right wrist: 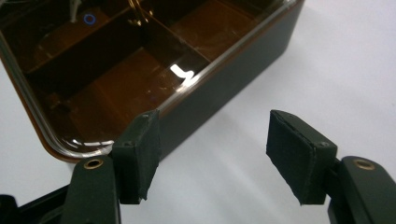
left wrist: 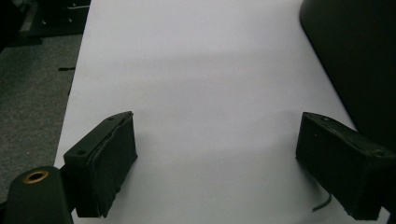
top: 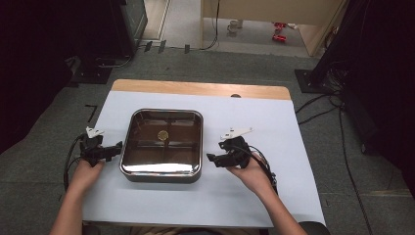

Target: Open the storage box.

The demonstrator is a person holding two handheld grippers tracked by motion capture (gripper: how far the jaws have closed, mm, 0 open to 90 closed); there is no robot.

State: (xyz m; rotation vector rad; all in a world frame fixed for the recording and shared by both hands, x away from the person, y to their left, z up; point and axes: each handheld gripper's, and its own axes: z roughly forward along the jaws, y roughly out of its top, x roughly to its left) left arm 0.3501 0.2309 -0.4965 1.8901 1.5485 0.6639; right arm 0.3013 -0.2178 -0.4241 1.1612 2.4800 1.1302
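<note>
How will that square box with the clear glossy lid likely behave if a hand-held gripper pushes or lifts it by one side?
The lidded box is wide, low and flat-bottomed, so it would probably slide across the white sheet rather than tip. Its glossy lid and smooth dark walls look slippery for the pads. Lifted from one side alone, it would likely tilt; the inner dividers suggest a rigid, fairly hefty shell.

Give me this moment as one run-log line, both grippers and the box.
left gripper: open, empty, left of box | right gripper: open, empty, right of box | box: lid on, mid-table, untouched
</note>
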